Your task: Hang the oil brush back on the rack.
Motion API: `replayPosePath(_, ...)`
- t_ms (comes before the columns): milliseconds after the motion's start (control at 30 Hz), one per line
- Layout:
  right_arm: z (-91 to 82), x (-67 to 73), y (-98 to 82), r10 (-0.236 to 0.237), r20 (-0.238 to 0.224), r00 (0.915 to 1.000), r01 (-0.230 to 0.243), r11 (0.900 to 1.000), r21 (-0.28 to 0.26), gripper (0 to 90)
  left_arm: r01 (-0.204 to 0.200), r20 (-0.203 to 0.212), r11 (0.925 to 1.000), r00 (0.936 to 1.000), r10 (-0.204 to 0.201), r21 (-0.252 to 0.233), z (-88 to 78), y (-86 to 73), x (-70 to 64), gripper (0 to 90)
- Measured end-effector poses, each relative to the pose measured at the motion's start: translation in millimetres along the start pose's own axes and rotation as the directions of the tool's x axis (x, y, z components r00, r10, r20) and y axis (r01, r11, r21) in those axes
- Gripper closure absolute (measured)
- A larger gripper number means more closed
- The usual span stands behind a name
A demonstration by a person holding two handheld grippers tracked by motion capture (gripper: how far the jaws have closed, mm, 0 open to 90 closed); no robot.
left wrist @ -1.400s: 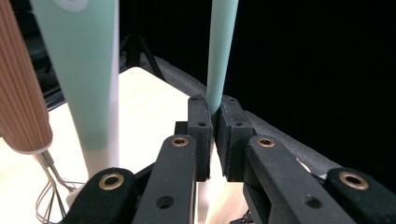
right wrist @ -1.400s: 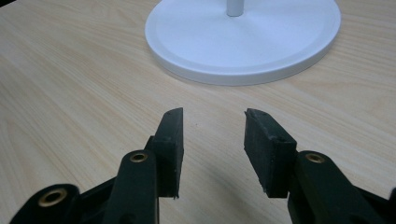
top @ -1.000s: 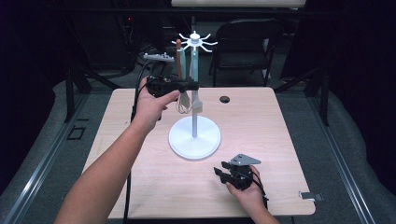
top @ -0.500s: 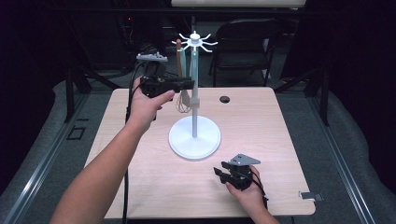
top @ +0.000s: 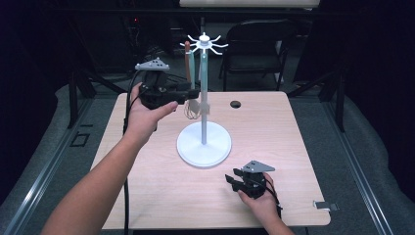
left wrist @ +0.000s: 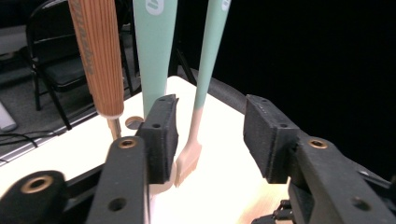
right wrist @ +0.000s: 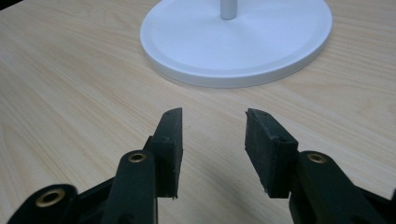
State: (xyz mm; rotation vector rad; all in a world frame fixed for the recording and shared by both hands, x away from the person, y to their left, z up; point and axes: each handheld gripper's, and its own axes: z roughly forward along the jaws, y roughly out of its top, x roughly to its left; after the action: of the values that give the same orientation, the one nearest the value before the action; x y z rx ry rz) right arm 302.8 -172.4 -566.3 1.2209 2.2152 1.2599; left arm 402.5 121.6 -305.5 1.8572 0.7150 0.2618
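A white stand [top: 203, 98] with a round base [top: 204, 147] rises from the middle of the wooden table [top: 303, 147]. Several utensils hang from its top hooks: a wood-handled one [left wrist: 95, 56], a broad teal handle [left wrist: 154, 46] and a thin teal one with a pale toothed tip [left wrist: 189, 161]. My left gripper [top: 194, 93] is raised left of the pole. Its jaws have just been opening, and the thin utensil hangs loose between the pads [left wrist: 264, 135]. My right gripper [top: 234, 179] rests low near the front edge, open and holding nothing, facing the base [right wrist: 238, 42].
A small dark round hole [top: 235, 104] lies in the tabletop behind the stand. A folding chair [top: 259, 44] stands beyond the far edge. A metal clip [top: 325, 205] lies at the front right corner. Dark floor surrounds the table.
The left gripper's jaws have opened, letting go of the thin hanging utensil. The left hand has drawn back to the left from the pole. The right gripper has stayed put.
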Motion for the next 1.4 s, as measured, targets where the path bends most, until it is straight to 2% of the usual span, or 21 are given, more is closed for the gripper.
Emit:
replayPosePath(333,-5.3,-4.8,2.0,0.008,0.007,0.9999,-0.008,1.000,-0.020,54.5,0.022,-0.036,0.9997,0.9991,-0.022,0.005,-23.9,-25.3,6.9,49.3)
replayPosePath(367,-7.9,-7.0,3.0,-0.016,0.019,0.9997,0.016,1.000,0.003,54.5,0.027,-0.042,0.9996,0.9987,-0.027,0.005,-27.0,-28.7,8.6,49.2)
replayPosePath(400,-6.2,-6.2,2.2,0.008,0.008,0.9999,-0.008,1.000,-0.019,54.4,0.034,-0.047,0.9994,0.9983,-0.034,0.004,-29.9,-32.5,10.5,48.8)
replayPosePath(500,-6.7,-7.6,2.2,0.013,0.008,0.9999,-0.012,1.000,-0.025,54.1,0.046,-0.072,0.9989,0.9964,-0.045,0.004,-38.6,-45.7,15.0,48.3)
replayPosePath(633,-7.7,-8.1,2.2,0.015,0.013,0.9998,-0.014,1.000,-0.026,53.4,0.041,-0.113,0.9988,0.9929,-0.038,0.025,-46.3,-67.1,21.1,47.4)
replayPosePath(733,-7.8,-8.8,2.2,0.016,0.015,0.9998,-0.015,0.999,-0.029,52.6,0.065,-0.122,0.9971,0.9908,-0.060,0.039,-50.2,-83.8,25.2,46.7)
replayPosePath(867,-8.2,-9.9,2.4,0.015,0.022,0.9996,-0.014,0.999,-0.034,51.5,0.067,-0.152,0.9964,0.9867,-0.058,0.052,-53.1,-108.3,26.7,46.0)
replayPosePath(1033,-8.8,-11.5,2.1,0.015,0.028,0.9995,-0.014,0.999,-0.034,50.5,0.096,-0.174,0.9931,0.9813,-0.083,0.067,-51.9,-141.7,29.5,45.6)
replayPosePath(1233,-9.2,-11.5,2.0,0.014,0.027,0.9995,-0.013,0.999,-0.035,50.1,0.147,-0.191,0.9867,0.9727,-0.132,0.069,-48.1,-182.9,32.2,44.7)
replayPosePath(1400,-8.3,-11.6,1.7,0.010,0.028,0.9995,-0.009,0.999,-0.036,49.3,0.182,-0.231,0.9786,0.9605,-0.156,0.096,-44.3,-214.7,34.5,43.9)
